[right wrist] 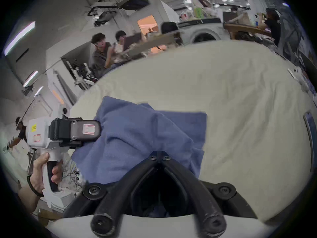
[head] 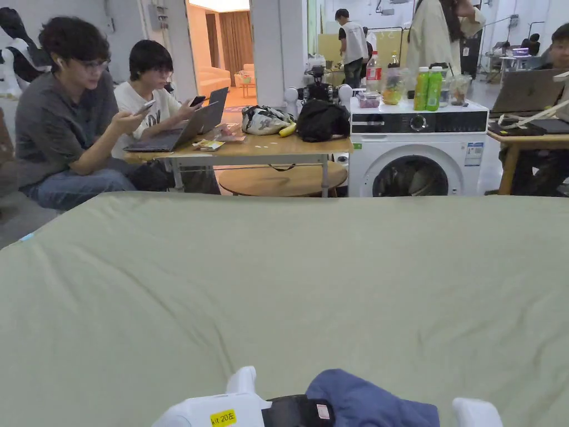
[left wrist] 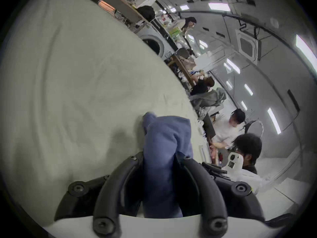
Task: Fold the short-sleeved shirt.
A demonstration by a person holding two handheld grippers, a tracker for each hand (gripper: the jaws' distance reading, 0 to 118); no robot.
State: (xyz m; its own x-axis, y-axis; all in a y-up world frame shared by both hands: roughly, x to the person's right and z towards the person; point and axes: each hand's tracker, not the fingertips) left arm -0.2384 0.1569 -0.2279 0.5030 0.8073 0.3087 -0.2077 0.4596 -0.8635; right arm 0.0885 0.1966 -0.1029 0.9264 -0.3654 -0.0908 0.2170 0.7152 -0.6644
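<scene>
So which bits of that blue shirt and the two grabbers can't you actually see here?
- Blue shirt: head view, cut off by the bottom edge.
- Its sleeves and collar: bunched cloth hides them in both gripper views.
- Right gripper: tips closed at the cloth; any pinch is hidden.
- Left gripper: cloth covers the inner pads.

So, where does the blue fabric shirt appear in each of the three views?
Head view: the blue fabric shirt at bottom centre.
Left gripper view: lower centre, between the jaws.
Right gripper view: centre-left, above the closed jaws.
Shared landmark: the white front-loading washing machine.
</scene>
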